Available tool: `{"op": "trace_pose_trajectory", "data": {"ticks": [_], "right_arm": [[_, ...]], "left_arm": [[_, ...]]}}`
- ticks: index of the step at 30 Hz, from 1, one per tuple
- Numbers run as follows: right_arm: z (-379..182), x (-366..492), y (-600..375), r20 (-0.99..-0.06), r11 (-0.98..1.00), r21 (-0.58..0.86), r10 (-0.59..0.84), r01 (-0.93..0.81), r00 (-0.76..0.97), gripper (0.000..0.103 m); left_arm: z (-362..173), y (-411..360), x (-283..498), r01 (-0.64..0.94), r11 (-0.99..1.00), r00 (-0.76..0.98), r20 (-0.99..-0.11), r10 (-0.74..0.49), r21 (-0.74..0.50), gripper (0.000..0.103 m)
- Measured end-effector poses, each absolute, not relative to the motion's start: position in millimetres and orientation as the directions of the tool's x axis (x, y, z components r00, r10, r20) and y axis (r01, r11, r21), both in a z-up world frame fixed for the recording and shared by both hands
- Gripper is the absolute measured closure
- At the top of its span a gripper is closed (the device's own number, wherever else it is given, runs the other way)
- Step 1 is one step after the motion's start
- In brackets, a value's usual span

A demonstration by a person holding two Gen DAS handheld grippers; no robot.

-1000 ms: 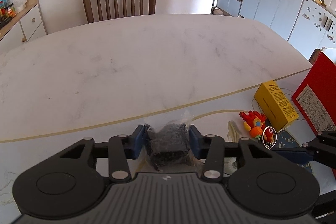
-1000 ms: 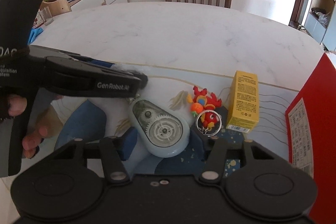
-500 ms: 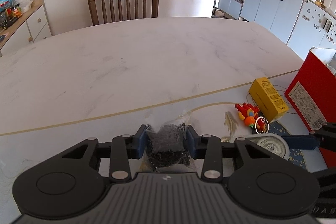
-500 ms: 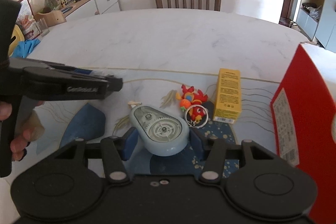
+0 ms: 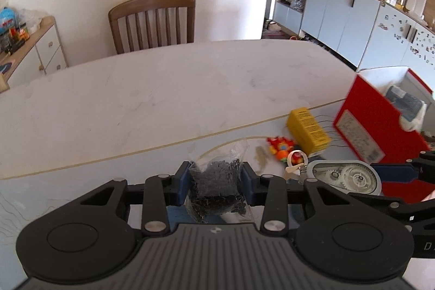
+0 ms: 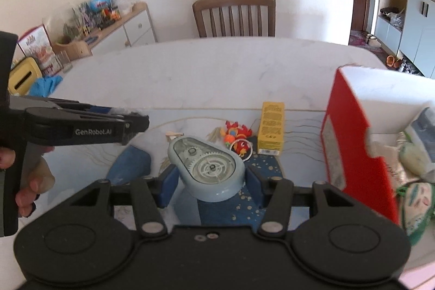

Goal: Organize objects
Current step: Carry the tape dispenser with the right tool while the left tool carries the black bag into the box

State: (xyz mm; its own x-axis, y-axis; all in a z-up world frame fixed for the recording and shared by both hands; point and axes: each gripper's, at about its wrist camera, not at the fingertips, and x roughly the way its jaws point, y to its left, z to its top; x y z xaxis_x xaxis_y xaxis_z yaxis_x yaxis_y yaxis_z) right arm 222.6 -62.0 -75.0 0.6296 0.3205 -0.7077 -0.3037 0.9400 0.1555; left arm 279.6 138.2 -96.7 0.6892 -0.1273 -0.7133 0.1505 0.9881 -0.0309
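The left gripper [image 5: 214,182] clamps a small clear bag of black bits [image 5: 216,188] between its blue pads, jaws narrow on it; the film is slack, so the bag could slide out downward or shed pieces if its top is not sealed, which I cannot tell; the right gripper [image 6: 210,180] holds the pale blue gear case [image 6: 208,166] by its wide rounded end, jaws about half spread, and that smooth curved shell might pivot or squirt forward from the pads. Just beyond, on the patterned mat [image 6: 130,165], lie the red and orange toy [image 6: 235,136] with its key ring and the yellow box [image 6: 272,128], both apart from either grip. To the right stands the open red box [image 6: 353,154], already holding soft bundles; its raised wall could catch the case on the way over, and crowded contents may leave the bag perched on top; farther off, the marble table [image 6: 217,72] and a wooden chair [image 6: 235,14].
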Motion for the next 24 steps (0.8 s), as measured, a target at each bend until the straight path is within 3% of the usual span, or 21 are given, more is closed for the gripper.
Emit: {"op": "trace_pose_trajectory", "data": {"ticks": [14,24], "right_arm": [[-21.4,183.1,-111.4,-0.63,0.95,0.171,0.31,-0.262,0.712,0.05],[-9.8,171.3,-169.3,-0.605,0.965,0.168,0.261,-0.2,0.752,0.05]], "left_arm": [[-36.4,78.7,244.2,0.239,0.97,0.739,-0.639,-0.211,-0.044,0.065],[-23.0,26.3,243.1,0.275,0.961,0.738,-0.631,-0.238,-0.04,0.065]]}}
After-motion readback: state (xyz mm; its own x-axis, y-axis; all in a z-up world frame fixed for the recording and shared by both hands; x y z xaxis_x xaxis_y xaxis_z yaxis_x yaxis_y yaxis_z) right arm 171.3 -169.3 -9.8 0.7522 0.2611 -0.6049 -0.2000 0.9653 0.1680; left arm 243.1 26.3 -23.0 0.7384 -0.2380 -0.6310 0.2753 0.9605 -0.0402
